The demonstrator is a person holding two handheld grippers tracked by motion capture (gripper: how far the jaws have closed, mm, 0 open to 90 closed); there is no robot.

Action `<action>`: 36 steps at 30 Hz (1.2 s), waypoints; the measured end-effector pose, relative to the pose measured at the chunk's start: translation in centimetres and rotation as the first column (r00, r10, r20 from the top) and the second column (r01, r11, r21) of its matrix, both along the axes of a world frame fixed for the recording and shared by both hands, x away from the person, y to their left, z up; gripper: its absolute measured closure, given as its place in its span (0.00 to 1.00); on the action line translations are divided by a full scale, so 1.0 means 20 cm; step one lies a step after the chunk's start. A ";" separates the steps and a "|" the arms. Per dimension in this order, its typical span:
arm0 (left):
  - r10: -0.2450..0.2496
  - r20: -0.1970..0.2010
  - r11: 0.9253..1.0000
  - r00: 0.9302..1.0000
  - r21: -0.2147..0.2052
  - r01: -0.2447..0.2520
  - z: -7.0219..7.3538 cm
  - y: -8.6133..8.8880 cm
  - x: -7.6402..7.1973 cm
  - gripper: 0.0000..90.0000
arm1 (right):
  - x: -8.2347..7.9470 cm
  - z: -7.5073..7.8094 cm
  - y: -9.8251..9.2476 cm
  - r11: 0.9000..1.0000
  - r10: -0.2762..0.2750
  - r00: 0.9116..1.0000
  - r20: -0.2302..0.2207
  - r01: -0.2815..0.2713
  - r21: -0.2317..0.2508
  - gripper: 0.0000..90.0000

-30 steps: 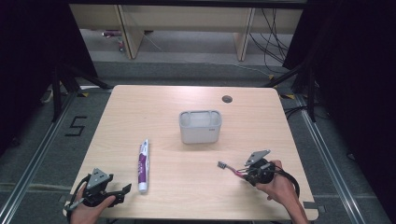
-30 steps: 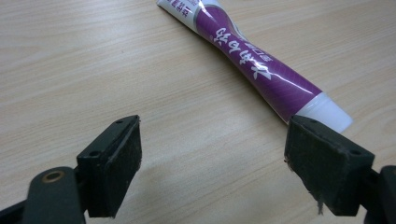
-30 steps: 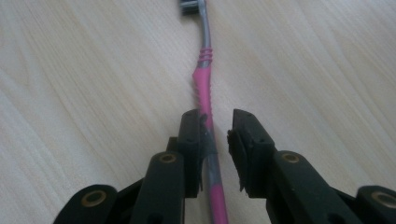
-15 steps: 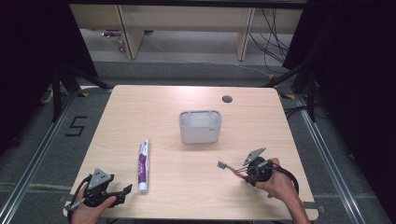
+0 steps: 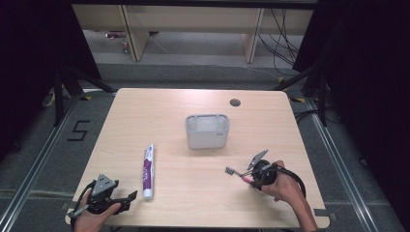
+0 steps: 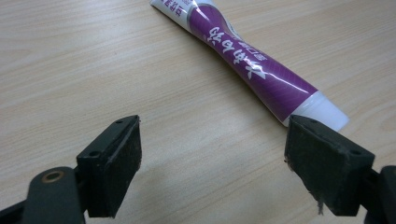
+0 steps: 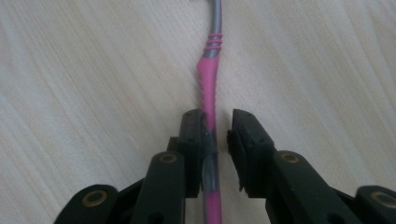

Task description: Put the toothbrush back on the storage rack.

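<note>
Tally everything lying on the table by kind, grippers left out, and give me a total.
Toothpaste tube: 1, purple and white, lying flat
Toothbrush: 1, pink and grey, between the right gripper's jaws
Holder box: 1, pale grey, standing mid-table
Total: 3

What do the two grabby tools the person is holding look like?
Both are black. The left tool has a grey three-cornered plate on top and flat square pads. The right tool has a grey plate too, brass-coloured rivets, and a black cable looping behind. No sleeves show.
</note>
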State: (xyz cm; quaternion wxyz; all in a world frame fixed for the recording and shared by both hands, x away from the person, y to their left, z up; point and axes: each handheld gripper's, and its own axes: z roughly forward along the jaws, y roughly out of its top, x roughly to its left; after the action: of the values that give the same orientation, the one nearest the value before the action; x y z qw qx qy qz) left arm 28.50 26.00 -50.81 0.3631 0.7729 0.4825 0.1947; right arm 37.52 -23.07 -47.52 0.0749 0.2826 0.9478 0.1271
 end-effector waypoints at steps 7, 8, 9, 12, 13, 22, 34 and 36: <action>-0.003 0.007 1.000 1.000 0.000 0.003 0.00 -0.01 0.01 0.21 | 0.01 0.00 0.02 1.000 0.000 1.000 -0.025 -0.001 -0.023 0.89; 0.020 0.018 0.999 1.000 -0.033 -0.019 0.00 -0.03 0.01 0.21 | 0.01 0.00 0.03 1.000 -0.002 1.000 -0.027 0.001 -0.027 0.91; -0.006 0.006 1.000 1.000 -0.004 0.006 0.00 -0.01 0.01 0.21 | 0.01 0.00 0.04 0.999 0.000 0.999 -0.034 -0.001 -0.039 0.91; -0.003 0.008 1.000 1.000 -0.002 0.003 0.00 -0.01 0.01 0.21 | 0.01 0.00 0.05 0.999 0.002 0.999 -0.042 -0.005 -0.052 0.91; 0.017 0.015 0.999 1.000 -0.028 -0.017 -0.01 -0.02 0.01 0.21 | 0.01 0.00 0.05 0.998 -0.001 0.999 -0.048 -0.002 -0.060 0.91; -0.015 0.003 1.000 1.000 0.001 0.015 0.00 -0.02 0.02 0.21 | 0.03 0.01 0.09 0.989 0.024 0.993 -0.116 -0.041 -0.144 0.92; -0.010 0.025 0.999 1.000 -0.036 0.011 -0.01 -0.05 0.03 0.21 | 0.06 0.01 0.10 0.988 -0.026 0.984 -0.177 -0.001 -0.154 0.93; -0.017 0.019 1.000 1.000 -0.023 0.017 -0.01 -0.04 0.03 0.21 | 0.06 0.02 0.09 0.989 -0.015 0.986 -0.166 -0.010 -0.147 0.93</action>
State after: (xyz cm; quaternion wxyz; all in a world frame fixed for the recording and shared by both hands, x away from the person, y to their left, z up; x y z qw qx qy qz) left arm 29.16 25.11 -50.92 0.3783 0.7709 0.4747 0.1932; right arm 38.78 -21.25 -47.09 0.0163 0.2872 0.9572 0.0327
